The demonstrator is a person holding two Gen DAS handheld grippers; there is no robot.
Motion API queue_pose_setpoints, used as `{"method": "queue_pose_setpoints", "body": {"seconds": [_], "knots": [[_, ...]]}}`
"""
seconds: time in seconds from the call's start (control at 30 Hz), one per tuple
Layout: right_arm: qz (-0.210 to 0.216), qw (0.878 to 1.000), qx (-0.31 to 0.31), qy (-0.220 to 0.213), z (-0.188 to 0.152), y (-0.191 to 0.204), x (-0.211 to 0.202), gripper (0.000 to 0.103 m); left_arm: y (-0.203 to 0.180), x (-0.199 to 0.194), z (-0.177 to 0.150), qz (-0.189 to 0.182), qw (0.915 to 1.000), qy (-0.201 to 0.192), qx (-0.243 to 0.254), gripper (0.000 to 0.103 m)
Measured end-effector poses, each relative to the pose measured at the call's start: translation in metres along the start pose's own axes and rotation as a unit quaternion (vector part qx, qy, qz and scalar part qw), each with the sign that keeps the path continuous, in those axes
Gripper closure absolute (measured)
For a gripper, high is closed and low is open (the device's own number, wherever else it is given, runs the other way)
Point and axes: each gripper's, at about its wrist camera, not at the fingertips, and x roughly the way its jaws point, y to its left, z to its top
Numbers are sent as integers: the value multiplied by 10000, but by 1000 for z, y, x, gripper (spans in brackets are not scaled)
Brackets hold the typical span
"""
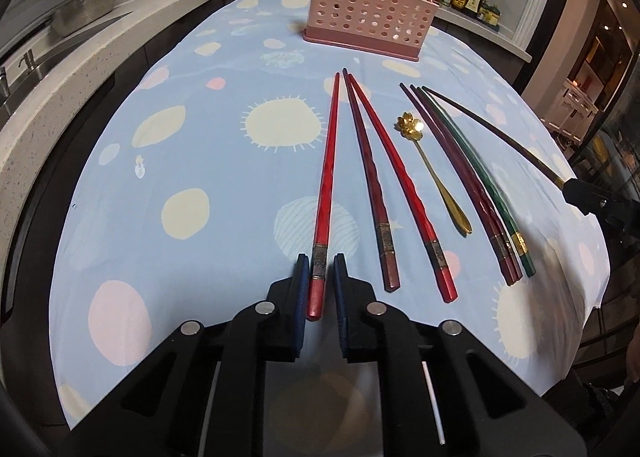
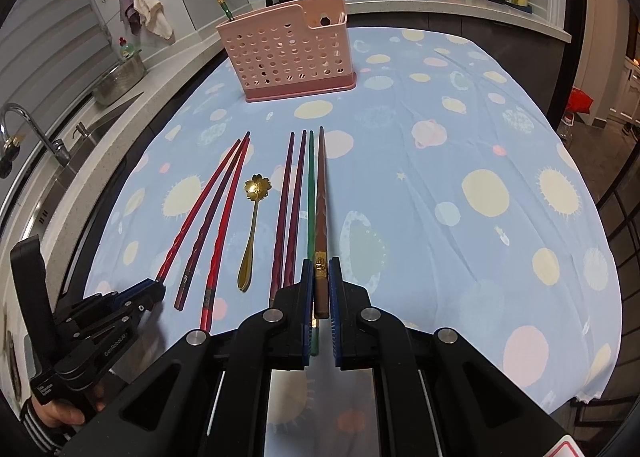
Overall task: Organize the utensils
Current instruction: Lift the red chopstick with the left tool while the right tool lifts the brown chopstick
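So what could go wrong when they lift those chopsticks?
The left gripper sits around the red chopstick only at its thick end, so the long tip might droop or slip out. The right gripper pinches the brown chopstick right beside the green chopstick, which could get knocked. Both long sticks may bump the pink basket going in.

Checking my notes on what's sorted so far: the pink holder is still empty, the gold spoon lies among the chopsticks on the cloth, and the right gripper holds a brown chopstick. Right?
One thing is off: the pink holder is not empty. The right wrist view shows a green chopstick standing in it. The gold spoon does lie among the chopsticks on the cloth, and the right gripper does hold the brown chopstick.
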Motion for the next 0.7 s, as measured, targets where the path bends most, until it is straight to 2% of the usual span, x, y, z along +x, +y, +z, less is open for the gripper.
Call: {"method": "queue_pose_setpoints", "body": {"seconds": [0.07,0.13,0.33,0.53,0.7], "knots": [[-1,10000,1,-4,0,0,0,95,-1,1,0,-6,10000,-12,20,91],[3,10000,4,-10,0,0,-1,95,0,1,0,-27,10000,-13,-1,96],[26,9999,21,-102,2,-1,-8,96,5,-13,7,-137,9997,-114,-182,96],[90,9993,72,-353,17,-3,-26,96,10,-59,35,-251,9971,-635,-343,96],[159,9976,85,-673,38,-2,-44,95,18,-97,69,-366,9906,-1206,-523,96]]}}
